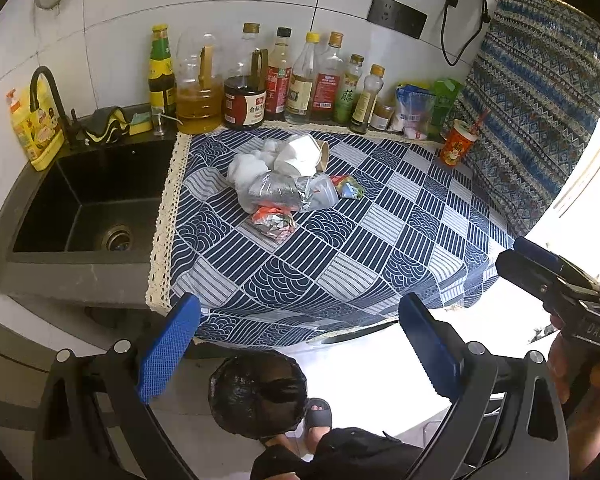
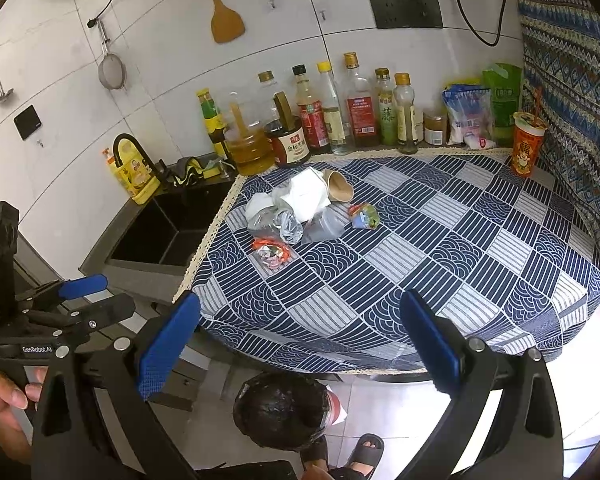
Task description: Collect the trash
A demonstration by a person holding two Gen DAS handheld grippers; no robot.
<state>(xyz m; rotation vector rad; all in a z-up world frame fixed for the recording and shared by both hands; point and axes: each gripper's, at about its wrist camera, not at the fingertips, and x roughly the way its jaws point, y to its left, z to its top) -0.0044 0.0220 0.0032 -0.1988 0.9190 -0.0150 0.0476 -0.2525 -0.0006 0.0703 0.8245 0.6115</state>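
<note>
Blue-padded fingers stand apart and empty on your left gripper and right gripper. Nothing appears collected: the trash pile lies well ahead of both, the lined bin below them.

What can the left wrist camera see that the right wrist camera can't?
Only the left wrist view shows the sink drain and the right gripper from the side. Only the right wrist view shows the whole wooden spatula, the hanging strainer and the left gripper from the side. Both show the trash pile, the bottles and the black-lined bin below.
</note>
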